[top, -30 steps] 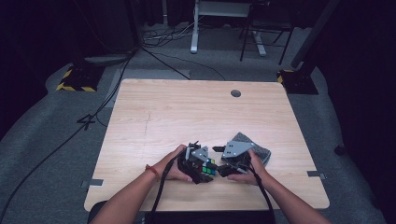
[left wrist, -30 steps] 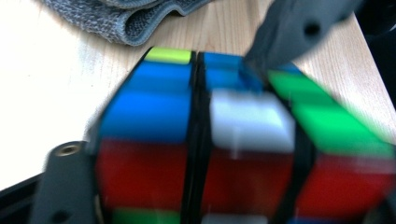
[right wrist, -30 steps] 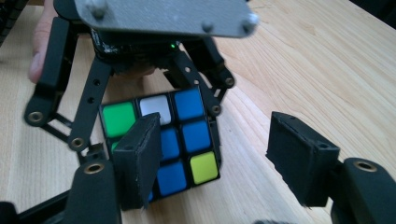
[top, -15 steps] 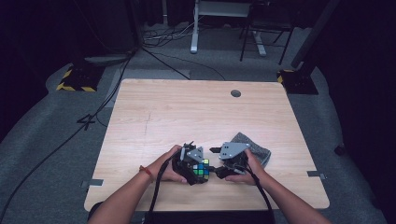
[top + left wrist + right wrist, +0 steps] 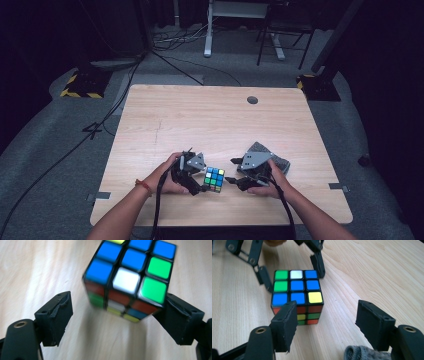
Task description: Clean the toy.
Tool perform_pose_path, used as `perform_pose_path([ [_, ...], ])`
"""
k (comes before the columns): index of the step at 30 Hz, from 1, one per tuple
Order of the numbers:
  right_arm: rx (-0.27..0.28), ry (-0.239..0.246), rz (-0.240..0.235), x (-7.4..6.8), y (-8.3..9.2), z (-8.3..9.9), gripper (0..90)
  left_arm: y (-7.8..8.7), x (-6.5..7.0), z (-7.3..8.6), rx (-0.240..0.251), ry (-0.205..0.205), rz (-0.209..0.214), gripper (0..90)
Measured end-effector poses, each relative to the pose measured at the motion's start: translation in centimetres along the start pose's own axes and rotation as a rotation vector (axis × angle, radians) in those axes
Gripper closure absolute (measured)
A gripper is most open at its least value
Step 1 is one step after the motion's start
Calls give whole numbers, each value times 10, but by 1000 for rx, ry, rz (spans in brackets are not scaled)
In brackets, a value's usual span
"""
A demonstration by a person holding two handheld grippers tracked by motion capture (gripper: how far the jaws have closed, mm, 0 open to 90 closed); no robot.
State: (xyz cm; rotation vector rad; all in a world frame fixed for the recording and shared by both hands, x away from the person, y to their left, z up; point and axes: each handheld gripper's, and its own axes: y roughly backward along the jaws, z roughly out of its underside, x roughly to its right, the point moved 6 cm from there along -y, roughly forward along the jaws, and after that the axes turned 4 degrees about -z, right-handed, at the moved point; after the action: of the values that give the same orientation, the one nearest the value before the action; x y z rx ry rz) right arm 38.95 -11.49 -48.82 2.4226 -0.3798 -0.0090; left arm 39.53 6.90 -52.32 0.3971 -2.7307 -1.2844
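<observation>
While the left gripper (image 5: 200, 181) sits at the left side of the Rubik's cube (image 5: 215, 179), its jaws have just been opening and stand released: in the left gripper view the cube (image 5: 130, 282) lies between the pads, a clear gap at the left pad, the right pad close against the cube's lower corner, contact there hard to call. Cube rests flat on the wooden table (image 5: 210, 125), mostly blue face up, directly between the two grippers. To its right, the right gripper (image 5: 235, 172) is also released, jaws spread wide; in the right gripper view the cube (image 5: 297, 296) sits just ahead of its left pad, not between the pads. A grey cloth (image 5: 272, 159) lies under the right hand (image 5: 272, 182).
</observation>
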Motion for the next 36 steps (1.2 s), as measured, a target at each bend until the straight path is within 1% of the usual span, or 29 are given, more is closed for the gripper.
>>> perform_pose_path([
  [2,-5,1,10,3,4,1,341,3,-6,2,30,39,-17,168],
  [4,-4,-4,27,7,10,2,342,4,-13,5,19,48,-62,172],
  [5,-4,-8,34,9,14,4,343,4,-16,7,21,60,-71,176],
  [6,-4,-17,42,12,18,5,345,4,-19,9,19,81,-91,184],
  [7,-10,-24,53,15,24,9,347,3,-20,9,25,90,-85,184],
  [9,-22,-39,69,21,33,18,351,3,-19,11,19,89,-60,184],
  [10,-29,-50,75,23,37,21,351,3,-16,11,14,82,-28,183],
  [11,-34,-65,89,27,43,27,352,2,-14,12,21,79,-17,181],
  [12,-34,-75,93,30,47,31,353,1,-9,11,27,69,-3,168],
  [13,-43,-101,99,33,53,37,353,1,-6,11,21,56,2,154],
  [14,-52,-112,107,36,56,41,352,0,-2,9,26,39,7,166],
  [16,-64,-134,137,44,62,50,351,-2,5,5,46,48,26,159],
  [17,-67,-154,142,47,64,55,350,-4,7,3,48,42,25,158],
  [18,-69,-168,142,50,64,59,348,-7,10,0,53,40,20,160],
  [19,-81,-174,148,52,63,64,347,-10,13,-3,61,46,14,159],
  [20,-108,-183,152,54,61,71,341,-12,14,-4,56,46,10,160],
  [22,-144,-196,138,55,56,80,339,-16,17,-8,57,51,15,161],
  [23,-161,-196,136,56,52,85,341,-18,17,-10,68,50,19,160],
  [25,-187,-208,129,58,45,92,340,-20,15,-13,92,69,12,163],
  [26,-188,-218,118,59,43,94,343,-21,14,-15,109,83,25,162],
  [29,-176,-233,106,61,42,95,357,-24,10,-18,121,88,13,195],
  [30,-175,-233,102,61,42,96,369,-25,10,-19,121,85,15,208],
  [32,-166,-244,93,60,41,99,390,-28,9,-20,100,69,8,223],
  [33,-159,-252,84,60,41,100,411,-31,9,-20,94,60,16,230],
  [34,-154,-252,76,60,41,100,439,-33,8,-20,83,57,9,258],
  [35,-155,-249,72,60,42,100,457,-35,7,-20,69,54,10,262],
  [36,-151,-251,66,60,42,101,484,-37,7,-19,69,50,23,266],
])
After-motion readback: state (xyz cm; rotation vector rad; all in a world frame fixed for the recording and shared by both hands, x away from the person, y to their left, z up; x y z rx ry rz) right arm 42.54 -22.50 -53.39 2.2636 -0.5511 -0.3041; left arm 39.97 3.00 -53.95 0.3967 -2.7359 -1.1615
